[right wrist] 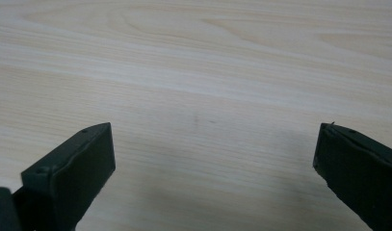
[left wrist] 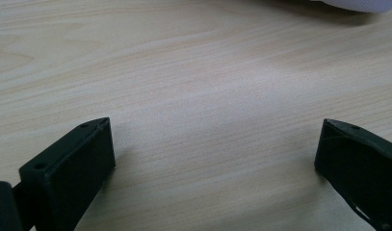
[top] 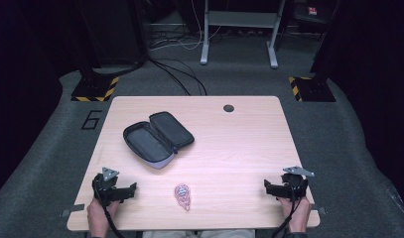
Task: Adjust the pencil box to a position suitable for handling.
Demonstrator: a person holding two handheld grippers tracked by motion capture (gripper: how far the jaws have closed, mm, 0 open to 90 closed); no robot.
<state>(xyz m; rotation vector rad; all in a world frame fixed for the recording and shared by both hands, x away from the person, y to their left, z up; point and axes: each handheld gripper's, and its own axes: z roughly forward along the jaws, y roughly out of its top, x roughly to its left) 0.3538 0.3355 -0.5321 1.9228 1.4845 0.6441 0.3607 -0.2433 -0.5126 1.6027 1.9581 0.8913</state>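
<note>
We hadn't started: both grippers, left (top: 131,190) and right (top: 267,186), sat wide apart and empty, case (top: 158,138) lay open, pink thing (top: 182,195) untouched.

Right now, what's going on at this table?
A person holds one set of tongs in each hand at the near edge of the table. The left tongs and right tongs both rest open with nothing between their jaws. An open black zip case lies toward the far left, and a small pink item sits near the front middle. Neither is being touched.
</note>
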